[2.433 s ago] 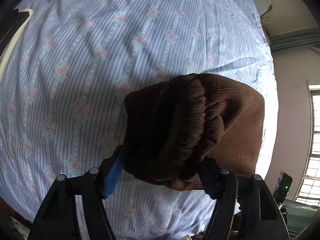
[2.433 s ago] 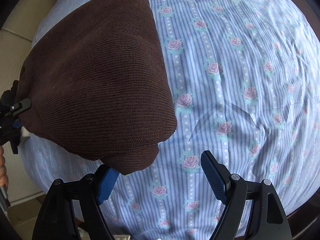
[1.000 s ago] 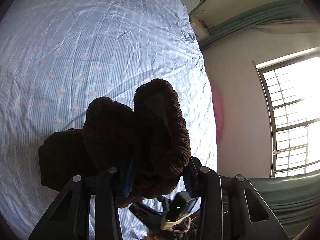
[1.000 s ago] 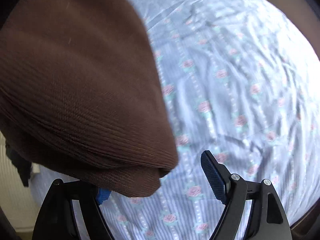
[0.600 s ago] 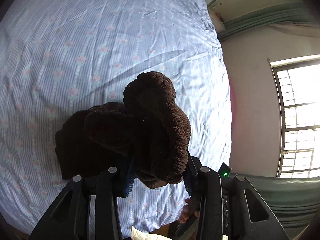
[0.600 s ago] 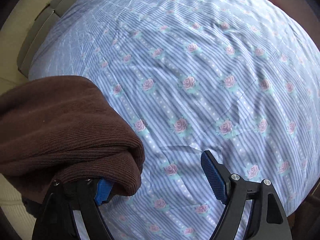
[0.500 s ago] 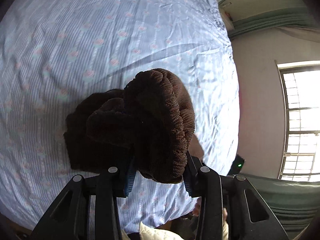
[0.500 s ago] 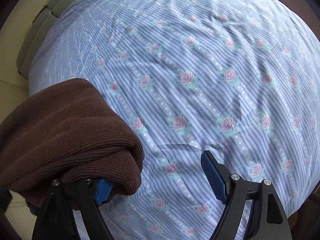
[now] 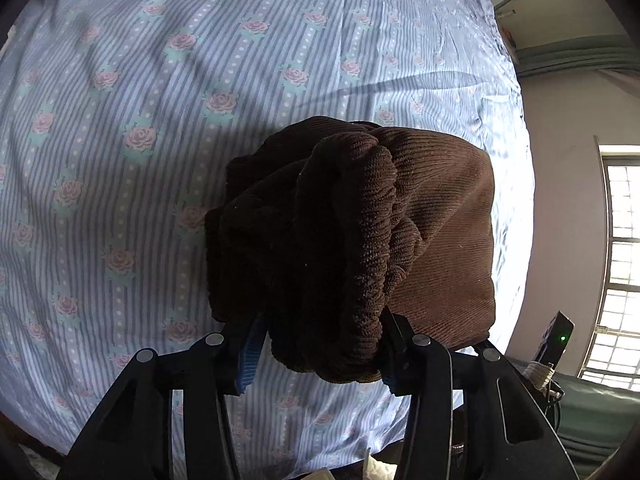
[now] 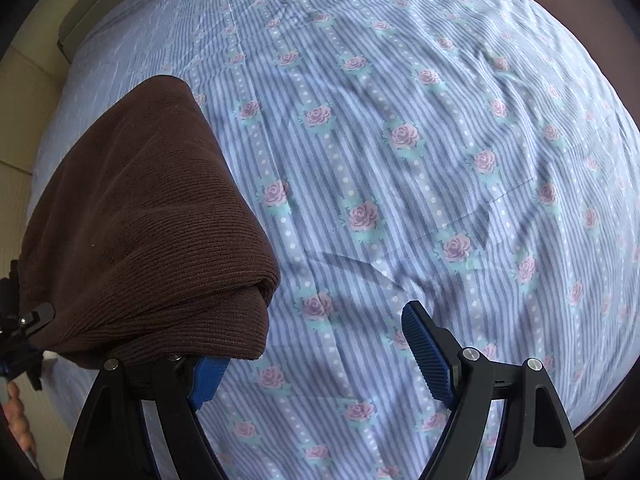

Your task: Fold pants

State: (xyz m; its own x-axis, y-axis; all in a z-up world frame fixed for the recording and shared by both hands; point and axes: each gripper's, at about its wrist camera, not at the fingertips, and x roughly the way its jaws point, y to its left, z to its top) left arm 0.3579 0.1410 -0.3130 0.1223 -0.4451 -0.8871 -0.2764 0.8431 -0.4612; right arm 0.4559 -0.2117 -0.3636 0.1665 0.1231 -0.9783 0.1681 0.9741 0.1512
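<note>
The brown corduroy pants (image 9: 360, 232) are a folded bundle over the striped bed sheet (image 9: 160, 100). My left gripper (image 9: 320, 352) is shut on the bunched waistband end of the pants, which hides most of both pads. In the right wrist view the pants (image 10: 140, 232) drape over the left finger of my right gripper (image 10: 316, 352). Its jaws stand wide apart with only the bed sheet (image 10: 400, 140) between them. The left gripper's body shows at the far left edge there.
The blue rose-print sheet covers the whole bed. A window (image 9: 616, 264) and pink wall are to the right of the bed. A small device with a green light (image 9: 556, 338) sits by the bed's right edge. A beige headboard edge (image 10: 24, 92) lies left.
Both grippers have come down closer to the bed with the pants. The bundle now sits lower and spreads out toward the right of the left gripper. The right gripper stays open.
</note>
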